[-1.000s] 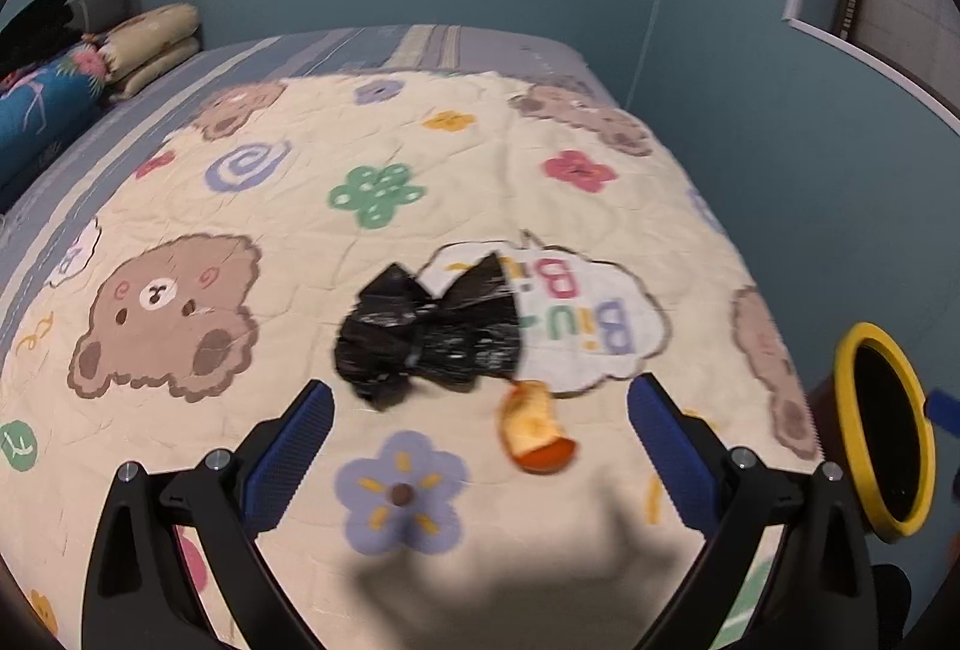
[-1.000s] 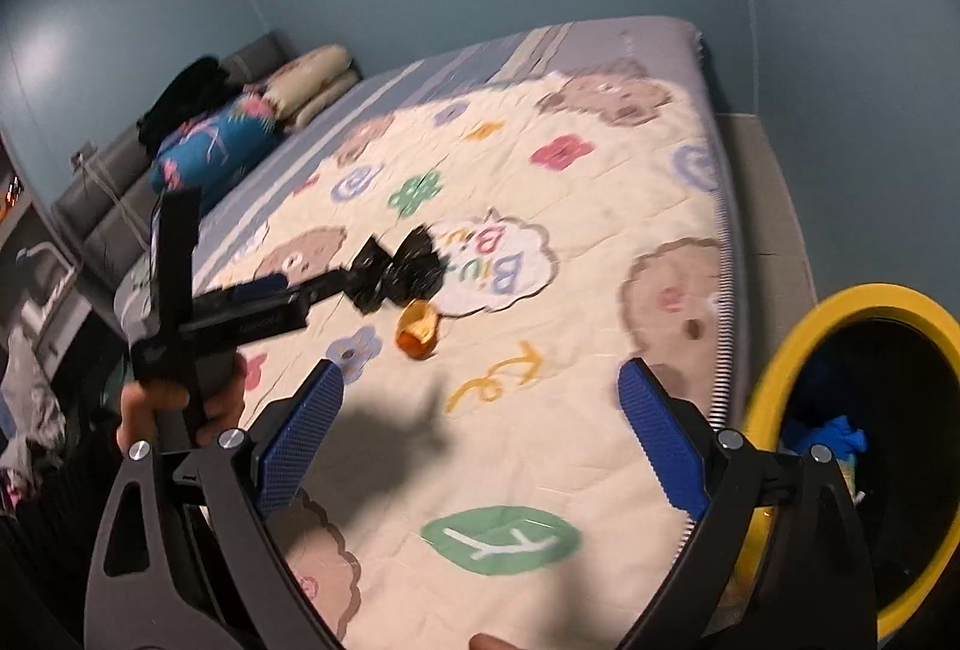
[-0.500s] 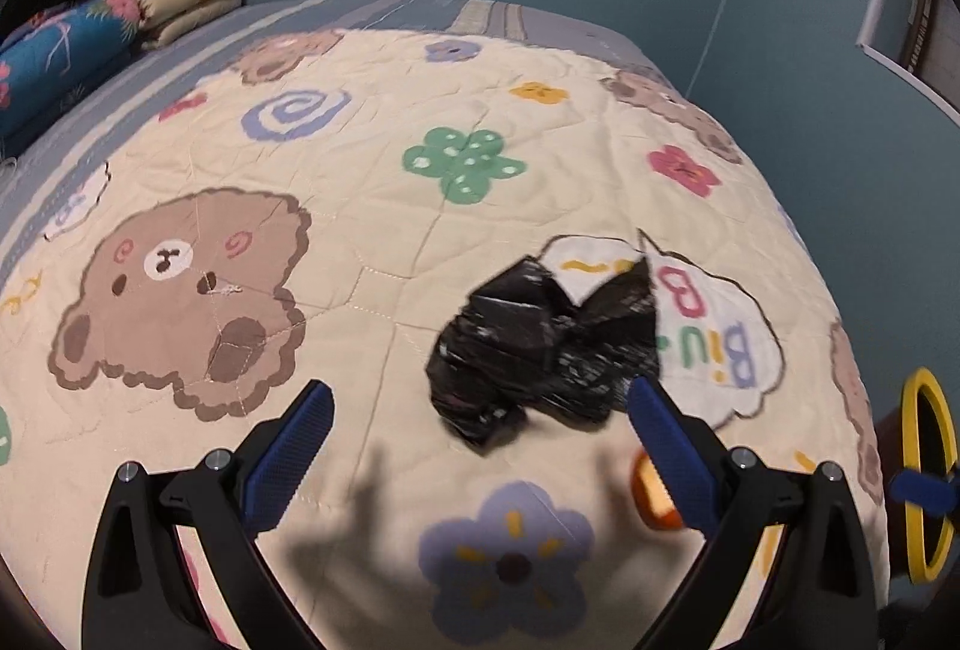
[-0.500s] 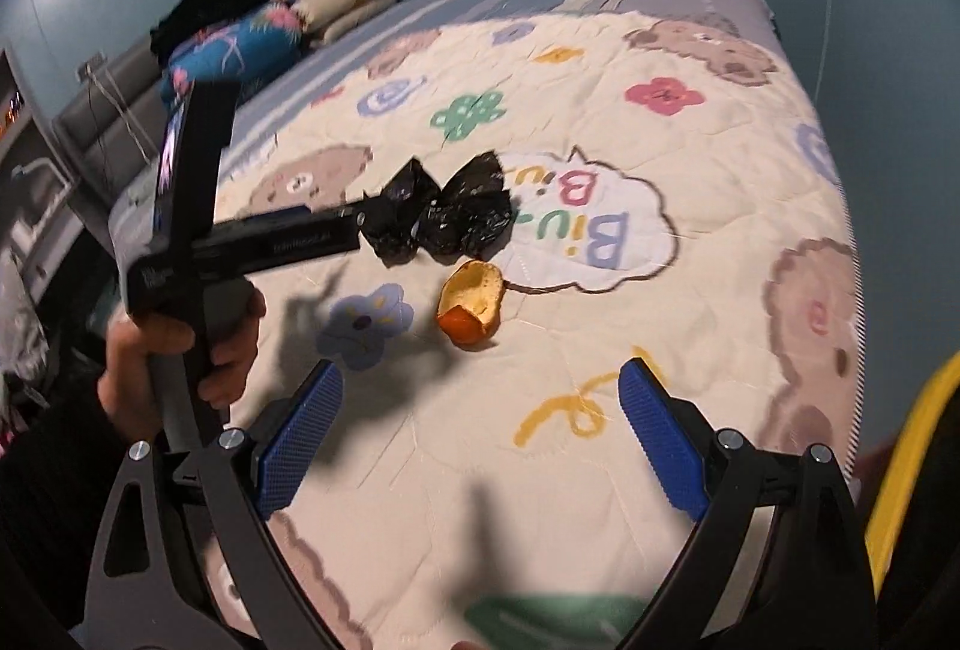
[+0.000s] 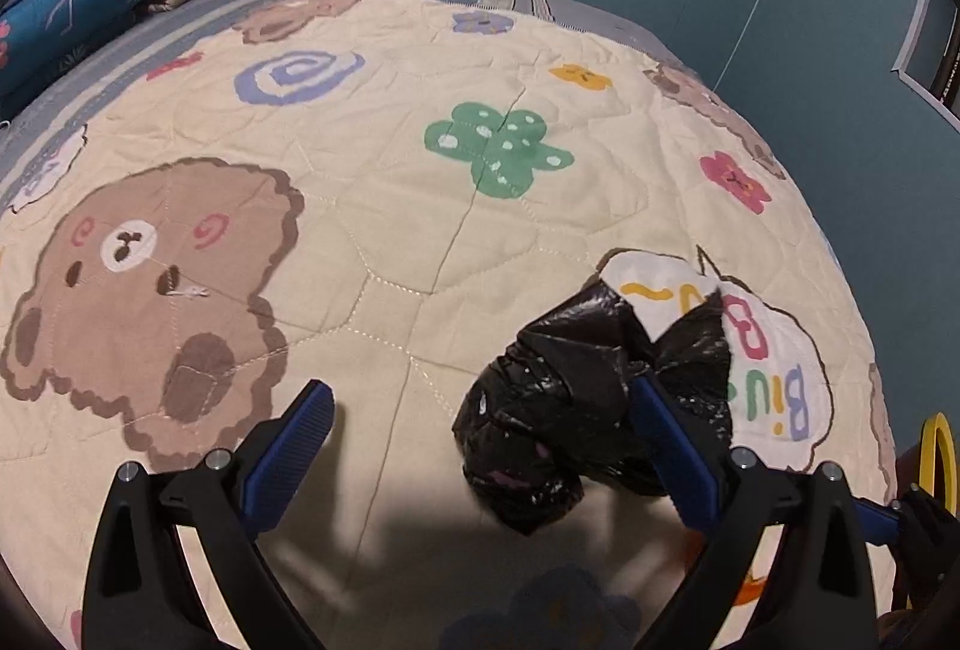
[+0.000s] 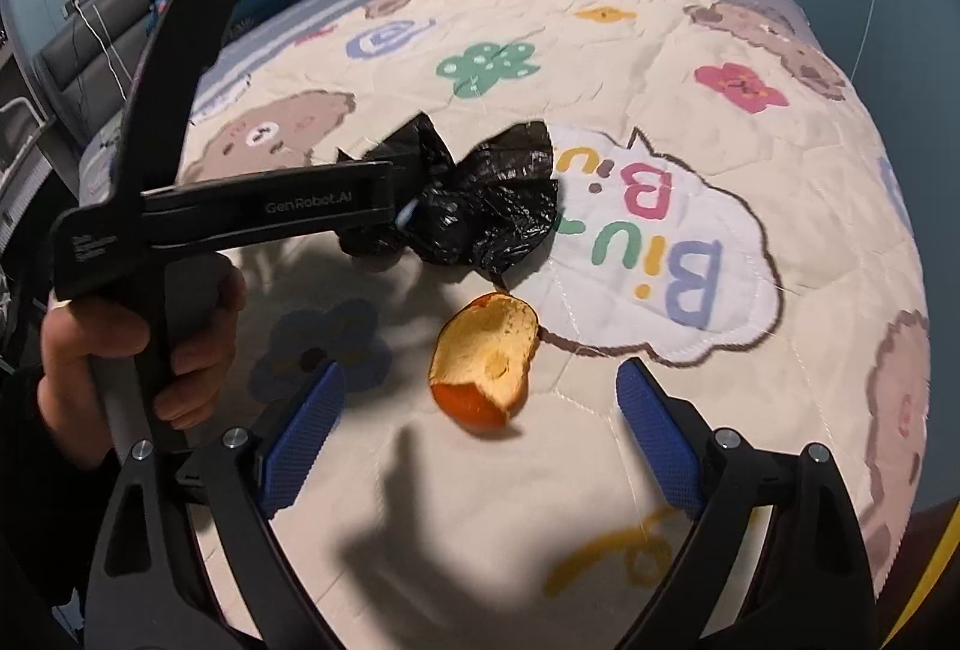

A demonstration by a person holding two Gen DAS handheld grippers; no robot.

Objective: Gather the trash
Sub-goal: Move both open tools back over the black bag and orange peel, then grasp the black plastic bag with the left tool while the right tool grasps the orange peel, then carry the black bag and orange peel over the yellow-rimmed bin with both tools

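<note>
Left wrist view: the left gripper [image 5: 480, 425] was spread wide, empty, its right finger overlapping the crumpled black plastic bag [image 5: 576, 398] beside the "Biu" speech bubble [image 5: 774, 380], so closing might've missed it. Right wrist view: the right gripper [image 6: 480, 410] gaped empty short of the orange peel [image 6: 486, 356] below that bubble; it could've slid away.

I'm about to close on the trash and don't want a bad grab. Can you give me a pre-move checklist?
1. Left gripper open: ok.
2. Black plastic bag centred between its fingers: not ok, it sits by the right finger.
3. Right gripper open: ok.
4. Orange peel lined up ahead of right gripper: ok.
5. Bag and peel apart on the quilt: ok.
6. Yellow-rimmed bin has room: cannot tell.
</note>
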